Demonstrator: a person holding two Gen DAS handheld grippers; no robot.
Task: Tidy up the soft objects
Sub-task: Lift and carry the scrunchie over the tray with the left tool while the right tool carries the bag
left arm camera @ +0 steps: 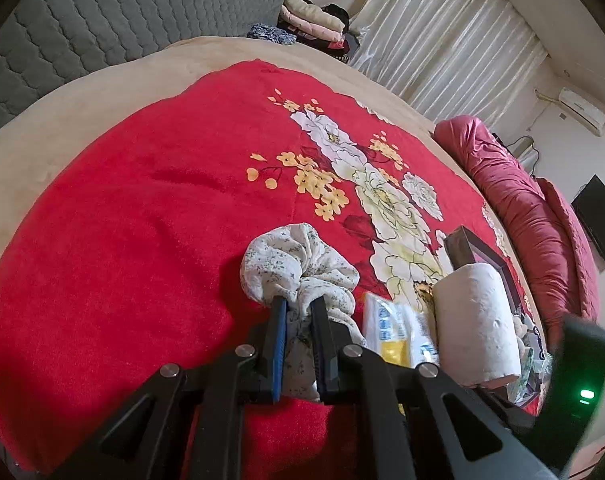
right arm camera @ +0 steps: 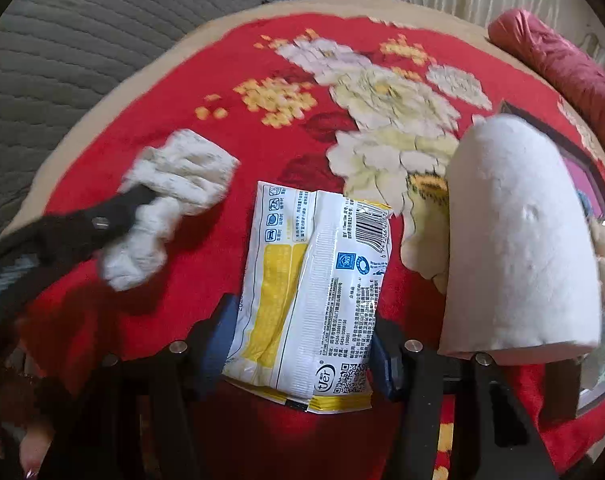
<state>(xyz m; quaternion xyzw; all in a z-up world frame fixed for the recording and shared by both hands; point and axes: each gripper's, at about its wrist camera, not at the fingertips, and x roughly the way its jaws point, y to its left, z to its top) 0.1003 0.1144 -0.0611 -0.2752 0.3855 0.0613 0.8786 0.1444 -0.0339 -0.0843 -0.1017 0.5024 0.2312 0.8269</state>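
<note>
Red fleece with a large flower print covers the bed point(left arm camera: 122, 240), and everything in play lies toward its near right part. The left gripper point(left arm camera: 298, 304) is clamped tight on a bunched speckled cloth point(left arm camera: 298, 260), which sits pinched between its fingers and spills forward onto the blanket. The right gripper point(right arm camera: 302, 344) straddles a white-and-yellow packet point(right arm camera: 310, 292): the packet lies flat directly ahead of it, long axis running away along the line of the fingers, its near end already between them. The blue pads stand at either long edge, apparently at or just short of contact; whether they are pressing yet cannot be told. No earlier view is at hand to judge any closing.

The right hand is plainly the nearer one to the packet; the cloth lies off to its left, apart from it. A white roll point(right arm camera: 522, 240) stands upright just right of the packet, with a dark box point(left arm camera: 474, 252) behind it. The coming grasp likely depends on the fingers meeting the packet's narrow width squarely, without brushing the roll.
</note>
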